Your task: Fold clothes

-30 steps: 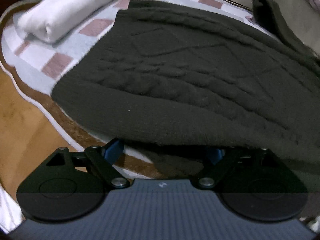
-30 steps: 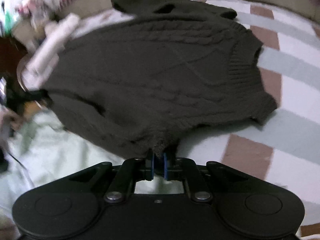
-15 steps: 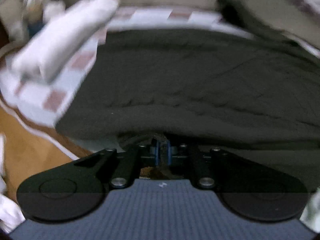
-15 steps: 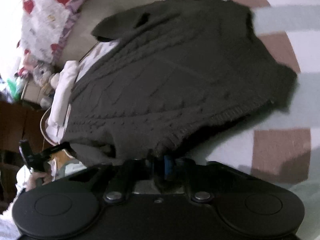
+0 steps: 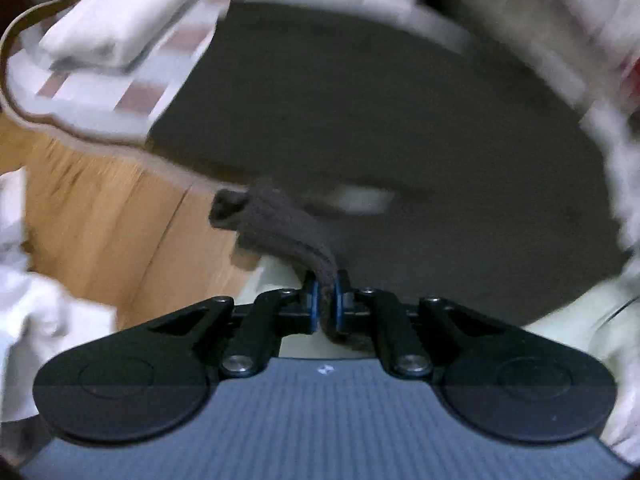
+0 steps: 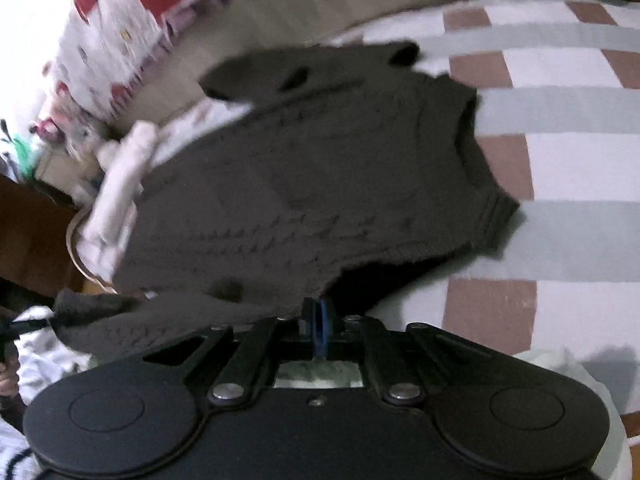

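Dark cable-knit sweater (image 6: 304, 184) lay on checked bedspread (image 6: 560, 152); left gripper (image 5: 327, 306) and right gripper (image 6: 318, 330) were clamped on its hem. Thin pinches might slip, dropping the fold.

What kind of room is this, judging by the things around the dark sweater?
Probably a bedroom. The sweater lies on a bed with a checked blanket, a patterned pillow or quilt sits behind it, and there is a wooden floor below.
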A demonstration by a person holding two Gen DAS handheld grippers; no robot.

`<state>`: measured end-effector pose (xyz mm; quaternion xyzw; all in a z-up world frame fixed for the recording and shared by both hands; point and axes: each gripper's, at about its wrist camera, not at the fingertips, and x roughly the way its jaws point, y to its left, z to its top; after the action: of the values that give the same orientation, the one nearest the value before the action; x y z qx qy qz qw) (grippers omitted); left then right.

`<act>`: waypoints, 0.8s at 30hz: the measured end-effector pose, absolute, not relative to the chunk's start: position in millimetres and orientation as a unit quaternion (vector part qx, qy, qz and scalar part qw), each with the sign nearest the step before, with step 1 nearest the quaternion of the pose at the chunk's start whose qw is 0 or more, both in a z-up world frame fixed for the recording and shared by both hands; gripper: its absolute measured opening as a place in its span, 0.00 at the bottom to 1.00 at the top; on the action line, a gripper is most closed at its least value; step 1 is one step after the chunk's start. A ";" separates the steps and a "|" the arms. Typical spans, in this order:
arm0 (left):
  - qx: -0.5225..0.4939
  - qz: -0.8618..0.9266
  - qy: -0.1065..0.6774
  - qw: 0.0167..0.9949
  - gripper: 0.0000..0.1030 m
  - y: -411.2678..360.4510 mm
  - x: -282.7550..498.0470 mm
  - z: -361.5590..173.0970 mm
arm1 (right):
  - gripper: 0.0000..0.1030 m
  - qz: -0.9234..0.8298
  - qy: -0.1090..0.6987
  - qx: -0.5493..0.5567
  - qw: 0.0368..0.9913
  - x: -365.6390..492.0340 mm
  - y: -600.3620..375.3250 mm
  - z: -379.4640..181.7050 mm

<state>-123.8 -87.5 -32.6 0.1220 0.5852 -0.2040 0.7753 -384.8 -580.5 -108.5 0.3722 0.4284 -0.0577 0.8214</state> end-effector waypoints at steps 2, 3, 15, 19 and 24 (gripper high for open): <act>0.170 -0.190 0.578 0.775 0.11 -92.5 -129.8 -44.8 | 0.10 -0.064 0.438 0.368 0.817 -382.5 -579.6 -110.1; 0.174 -0.193 0.568 0.781 0.12 -93.9 -131.4 -42.5 | 0.11 -0.068 0.443 0.366 0.815 -381.3 -579.1 -110.9; 0.178 -0.307 0.419 0.836 0.66 -150.4 -99.3 -15.2 | 0.56 -0.060 0.471 0.402 0.783 -369.2 -574.7 -137.1; 0.180 -0.331 0.450 0.810 0.66 -199.1 -76.7 -67.1 | 0.63 -0.075 0.506 0.404 0.759 -361.7 -570.0 -161.9; 0.149 -0.378 0.475 0.781 0.66 -257.4 -54.3 -96.4 | 0.21 -0.017 0.509 0.376 0.774 -359.2 -566.1 -164.3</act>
<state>-54.3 -257.4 -96.4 0.1489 0.4747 -0.3776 0.7810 -359.2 -566.1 -164.3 0.3762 0.5094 -0.0168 0.7737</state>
